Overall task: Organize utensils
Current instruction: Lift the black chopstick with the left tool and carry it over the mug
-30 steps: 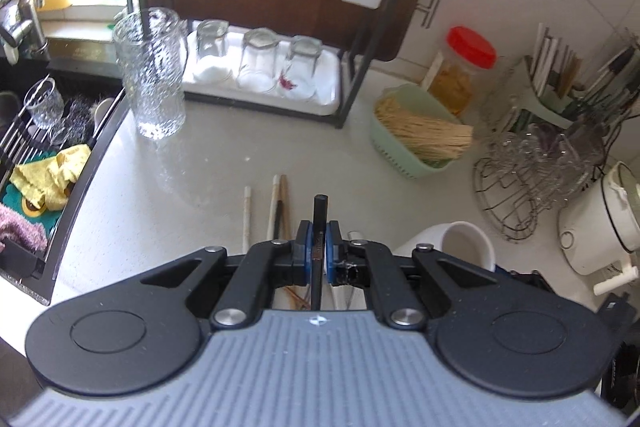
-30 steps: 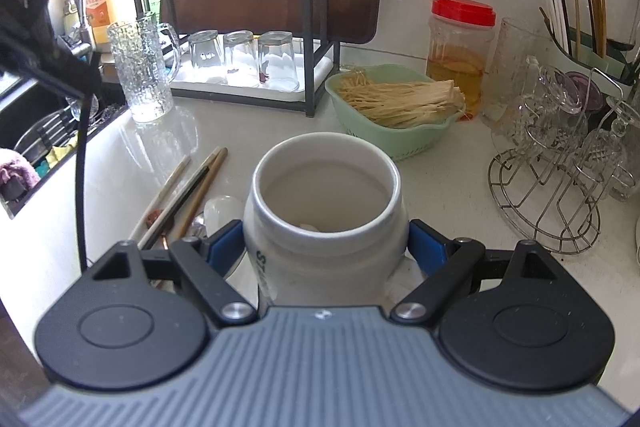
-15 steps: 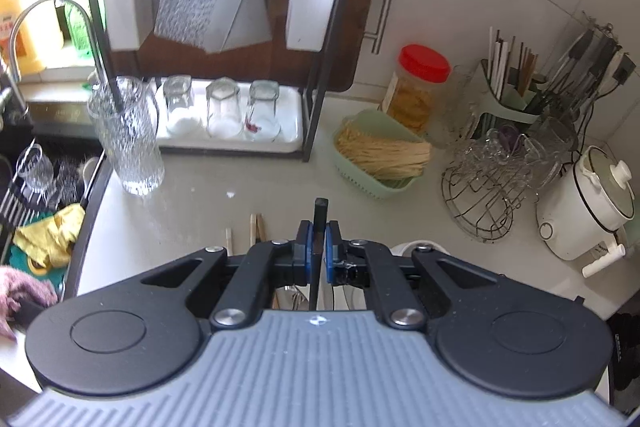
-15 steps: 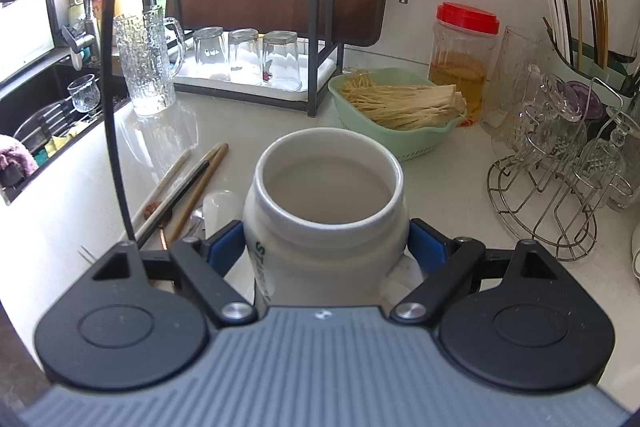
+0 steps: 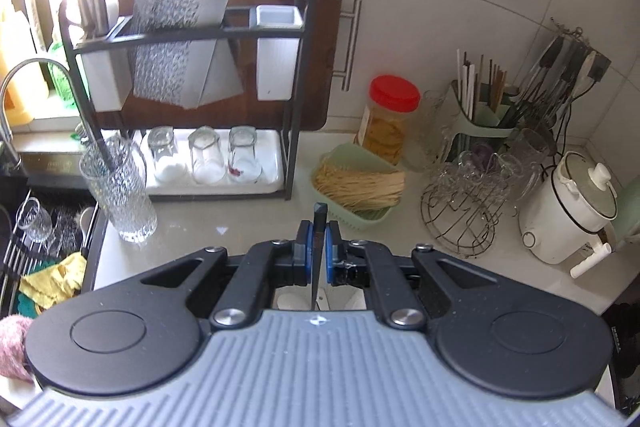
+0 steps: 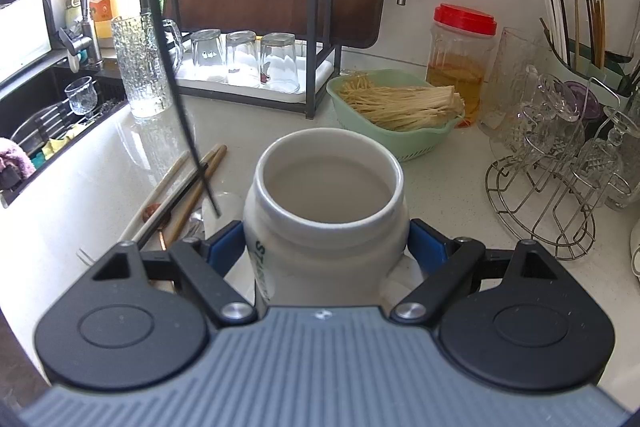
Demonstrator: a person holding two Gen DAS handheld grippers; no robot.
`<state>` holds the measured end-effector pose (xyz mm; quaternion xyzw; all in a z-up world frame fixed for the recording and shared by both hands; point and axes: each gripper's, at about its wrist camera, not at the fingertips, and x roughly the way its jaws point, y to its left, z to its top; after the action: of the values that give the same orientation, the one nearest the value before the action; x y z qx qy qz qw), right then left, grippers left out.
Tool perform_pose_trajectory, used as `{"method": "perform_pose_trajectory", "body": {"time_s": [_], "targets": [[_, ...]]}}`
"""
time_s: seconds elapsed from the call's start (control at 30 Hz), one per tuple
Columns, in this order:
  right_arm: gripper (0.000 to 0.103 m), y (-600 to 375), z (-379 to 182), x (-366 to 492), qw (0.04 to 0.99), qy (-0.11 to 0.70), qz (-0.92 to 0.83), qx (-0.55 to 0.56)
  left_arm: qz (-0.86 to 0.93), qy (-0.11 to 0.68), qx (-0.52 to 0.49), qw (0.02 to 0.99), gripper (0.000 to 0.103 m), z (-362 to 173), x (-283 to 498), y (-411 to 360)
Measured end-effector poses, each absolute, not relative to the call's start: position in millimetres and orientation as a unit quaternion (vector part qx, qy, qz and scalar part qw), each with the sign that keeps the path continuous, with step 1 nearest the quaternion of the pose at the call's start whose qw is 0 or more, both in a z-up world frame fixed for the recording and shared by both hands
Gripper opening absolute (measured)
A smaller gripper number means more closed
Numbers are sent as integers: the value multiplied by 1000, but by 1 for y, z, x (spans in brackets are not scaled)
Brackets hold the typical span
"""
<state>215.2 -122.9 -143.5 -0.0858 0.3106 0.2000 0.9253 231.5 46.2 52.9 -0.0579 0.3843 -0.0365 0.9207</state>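
Left tool (image 5: 316, 255) pinches a black chopstick (image 6: 176, 99) above the tabletop (image 6: 80, 187); right tool (image 6: 326, 247) clamps the white jar (image 6: 326, 203).
Lifted higher than a second ago, the dangling stick may miss the jar's mouth or slip; other utensils (image 6: 180, 195) lie beside it.

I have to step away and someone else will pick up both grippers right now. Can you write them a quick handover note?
Left gripper: shut on a thin black utensil, lifted above the counter; its lower end hangs beside the jar in the right wrist view.
Right gripper: shut on the white ceramic jar, which stands upright on the counter.
Done: one utensil picked up. The jar looks empty.
Left: lower the black utensil into the jar, then collect the chopsticks and spoons lying on the counter left of the jar.
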Motion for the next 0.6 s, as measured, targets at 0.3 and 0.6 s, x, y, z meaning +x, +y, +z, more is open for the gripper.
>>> {"method": "perform_pose_trajectory", "body": {"time_s": [0.3, 0.6], "targets": [[90, -123, -144, 214, 926, 312, 197, -84, -57, 371, -35, 926, 7, 83, 233, 39], [89, -124, -142, 209, 925, 318, 194, -74, -80, 349, -15, 933, 7, 123, 231, 29]]}}
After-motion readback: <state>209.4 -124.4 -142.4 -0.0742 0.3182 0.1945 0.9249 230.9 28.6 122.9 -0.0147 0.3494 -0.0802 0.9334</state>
